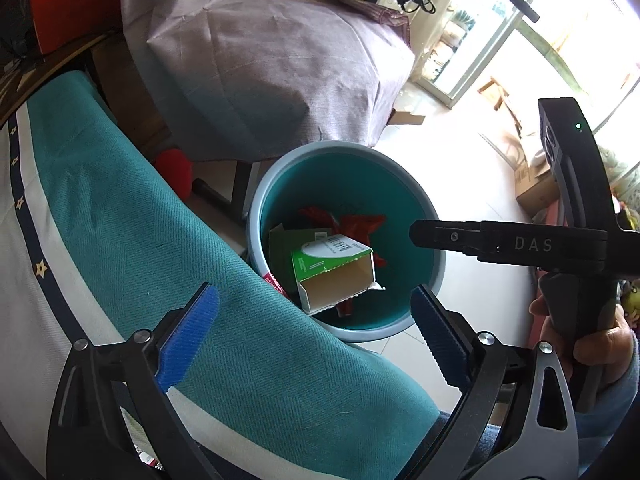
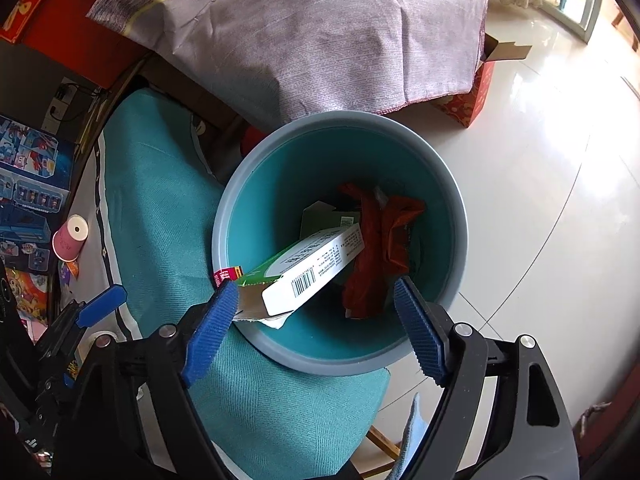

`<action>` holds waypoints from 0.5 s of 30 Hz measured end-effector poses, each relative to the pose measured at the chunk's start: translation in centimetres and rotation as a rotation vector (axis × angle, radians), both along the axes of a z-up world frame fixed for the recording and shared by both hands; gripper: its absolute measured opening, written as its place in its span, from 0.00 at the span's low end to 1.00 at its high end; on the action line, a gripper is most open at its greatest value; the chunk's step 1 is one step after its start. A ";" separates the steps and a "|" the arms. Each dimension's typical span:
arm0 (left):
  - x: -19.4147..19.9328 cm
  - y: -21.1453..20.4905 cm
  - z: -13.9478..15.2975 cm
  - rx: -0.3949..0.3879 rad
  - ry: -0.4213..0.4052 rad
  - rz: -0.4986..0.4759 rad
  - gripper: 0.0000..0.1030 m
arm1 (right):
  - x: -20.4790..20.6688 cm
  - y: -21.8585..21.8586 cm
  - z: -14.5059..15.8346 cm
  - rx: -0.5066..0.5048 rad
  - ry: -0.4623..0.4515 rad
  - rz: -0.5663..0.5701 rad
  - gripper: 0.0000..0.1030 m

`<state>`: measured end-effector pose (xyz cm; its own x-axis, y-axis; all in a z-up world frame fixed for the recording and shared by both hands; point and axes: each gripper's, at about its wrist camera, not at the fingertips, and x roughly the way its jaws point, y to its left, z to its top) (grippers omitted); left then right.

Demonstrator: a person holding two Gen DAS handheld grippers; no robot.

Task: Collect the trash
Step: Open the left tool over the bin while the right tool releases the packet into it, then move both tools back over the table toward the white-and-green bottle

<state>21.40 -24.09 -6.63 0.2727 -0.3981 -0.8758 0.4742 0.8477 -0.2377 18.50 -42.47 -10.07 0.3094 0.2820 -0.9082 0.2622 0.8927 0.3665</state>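
I am looking down both grippers into the trash bin (image 2: 454, 216), a round grey-rimmed bucket with a teal inside, standing on the pale tiled floor (image 2: 540, 200) against the edge of a teal cloth (image 2: 168, 208). My left gripper (image 1: 316, 332) is hanging with its blue pads spread wide and nothing between them, partly over the cloth's edge and partly over the bin's near rim. My right gripper (image 2: 316, 322) is also standing open over the near rim, gripping nothing; its left pad (image 2: 212, 332) is sitting just beside the torn end of the green and white carton (image 2: 316, 264), though I cannot tell whether they are touching. That carton is lying tilted inside the bin, its open end toward the near rim. Behind it, crumpled red wrappers (image 2: 384, 248) are resting toward the bin's far right wall. A grey-purple cloth (image 2: 320, 40) is draping over furniture beyond the bin's far rim.
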 end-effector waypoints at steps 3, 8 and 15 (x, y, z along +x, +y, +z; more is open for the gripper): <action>-0.6 1.1 0.6 -0.007 -0.009 0.016 0.94 | -0.4 0.6 0.8 -0.005 -0.009 0.001 0.76; -1.7 3.3 1.4 -0.028 -0.018 0.042 0.94 | -1.3 2.1 2.4 -0.020 -0.035 0.018 0.77; -3.4 6.5 2.3 -0.042 -0.044 0.079 0.94 | -1.9 5.8 3.9 -0.041 -0.054 0.075 0.77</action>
